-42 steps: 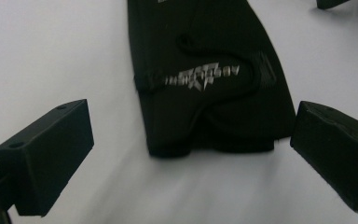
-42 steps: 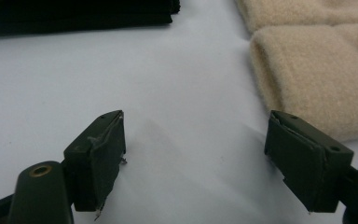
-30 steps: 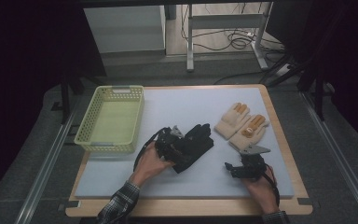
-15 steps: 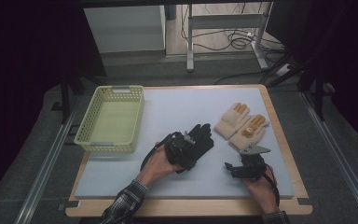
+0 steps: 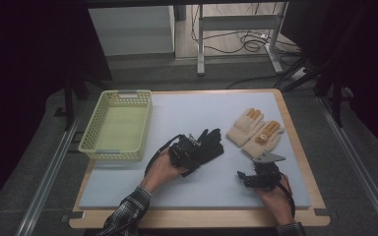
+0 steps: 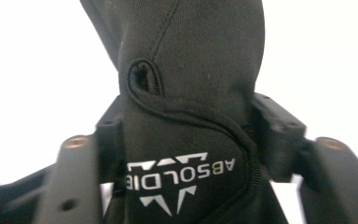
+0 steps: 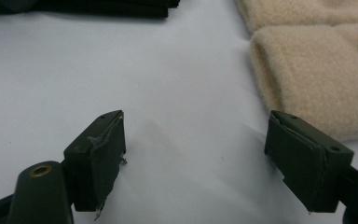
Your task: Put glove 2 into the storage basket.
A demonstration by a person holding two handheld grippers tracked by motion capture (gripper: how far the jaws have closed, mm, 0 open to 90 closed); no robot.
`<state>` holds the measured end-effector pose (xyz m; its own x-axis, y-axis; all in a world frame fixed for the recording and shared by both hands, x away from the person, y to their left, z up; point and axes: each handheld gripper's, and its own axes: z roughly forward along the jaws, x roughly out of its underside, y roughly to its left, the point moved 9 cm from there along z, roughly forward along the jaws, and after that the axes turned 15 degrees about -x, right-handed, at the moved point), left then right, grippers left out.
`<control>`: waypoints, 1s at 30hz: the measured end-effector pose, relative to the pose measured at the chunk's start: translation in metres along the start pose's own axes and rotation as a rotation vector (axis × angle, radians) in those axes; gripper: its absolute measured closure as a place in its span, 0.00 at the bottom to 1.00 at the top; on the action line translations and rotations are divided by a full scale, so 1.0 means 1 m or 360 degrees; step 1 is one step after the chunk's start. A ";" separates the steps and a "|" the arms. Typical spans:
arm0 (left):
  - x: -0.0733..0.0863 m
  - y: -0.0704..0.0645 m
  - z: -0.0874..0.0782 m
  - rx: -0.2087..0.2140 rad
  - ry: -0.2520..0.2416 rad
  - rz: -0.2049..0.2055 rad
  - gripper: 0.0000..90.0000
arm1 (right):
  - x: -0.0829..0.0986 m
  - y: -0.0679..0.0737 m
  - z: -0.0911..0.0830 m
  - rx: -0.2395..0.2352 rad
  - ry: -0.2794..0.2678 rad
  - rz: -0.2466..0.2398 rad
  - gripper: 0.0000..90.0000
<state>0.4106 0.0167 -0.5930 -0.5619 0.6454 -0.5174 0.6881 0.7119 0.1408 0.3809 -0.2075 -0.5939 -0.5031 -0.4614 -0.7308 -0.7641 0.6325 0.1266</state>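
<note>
The right claw (image 7: 193, 158) gapes wide above the pale bench (image 7: 168, 93), a cream glove (image 7: 317, 79) just beside its right jaw.

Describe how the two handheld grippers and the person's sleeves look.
Both grippers are black. The right gripper carries a grey three-cornered plate on top; its blocky jaw pads look worn and frayed. A black cable loops from the left gripper. The left sleeve is dark plaid.

Wooden-edged table (image 5: 302, 147) with a pale blue-grey mat on top. On it: a yellow-green mesh basket (image 5: 117, 126) far left, black gloves (image 5: 207, 147) mid, beige gloves (image 5: 253, 132) right.
</note>
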 end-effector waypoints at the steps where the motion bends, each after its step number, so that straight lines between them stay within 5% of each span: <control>1: 0.000 0.001 -0.001 0.0031 -0.0010 -0.0025 0.57 | 0.000 0.000 0.000 0.0000 0.0000 0.0000 0.22; 5: 0.002 0.006 -0.006 0.0060 -0.0017 -0.0074 0.69 | 0.000 0.000 0.000 0.0000 0.0000 0.0001 0.22; 9: 0.000 0.014 -0.013 -0.0013 -0.0025 -0.0120 0.70 | 0.000 0.000 0.000 0.0001 0.0000 0.0000 0.22; 13: -0.005 0.026 -0.027 -0.0015 -0.0046 -0.0192 0.70 | 0.000 0.000 0.000 0.0001 0.0000 0.0001 0.22; 24: -0.019 0.062 -0.059 -0.0176 -0.0052 -0.0250 0.69 | 0.000 0.000 0.000 0.0001 -0.0001 -0.0005 0.22; 30: -0.021 0.093 -0.082 -0.0276 -0.0069 -0.0313 0.69 | 0.000 0.000 0.000 0.0000 -0.0005 -0.0004 0.22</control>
<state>0.4491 0.0917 -0.5001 -0.6542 0.4804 -0.5841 0.4768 0.8615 0.1746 0.3812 -0.2074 -0.5939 -0.4997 -0.4610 -0.7333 -0.7653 0.6315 0.1246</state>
